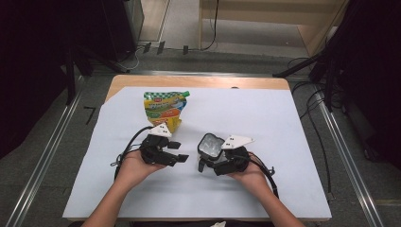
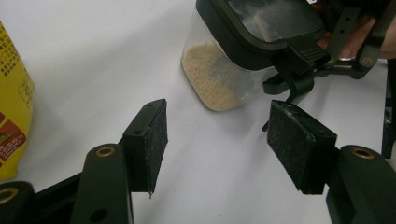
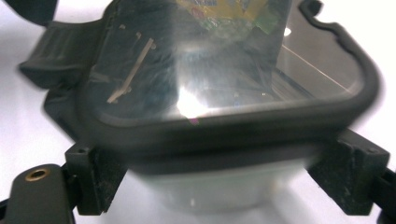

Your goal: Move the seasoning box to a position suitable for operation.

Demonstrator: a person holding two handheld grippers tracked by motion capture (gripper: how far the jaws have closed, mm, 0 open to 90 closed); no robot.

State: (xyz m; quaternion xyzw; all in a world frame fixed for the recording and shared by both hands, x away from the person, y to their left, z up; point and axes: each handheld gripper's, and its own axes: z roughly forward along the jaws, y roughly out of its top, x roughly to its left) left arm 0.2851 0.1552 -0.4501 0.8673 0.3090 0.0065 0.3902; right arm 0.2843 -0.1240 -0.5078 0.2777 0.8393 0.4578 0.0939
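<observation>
Jar gripped, pouch waiting on the worktop (image 1: 283, 142)

Nearest the person, the right hand-held gripper (image 1: 211, 163) is clamped on a tilted clear jar (image 1: 209, 145) of grain; the left hand-held gripper (image 1: 176, 151) stands apart, empty — jar just to its right, pouch (image 1: 164, 109) lying just beyond it, nearer that hand.
</observation>
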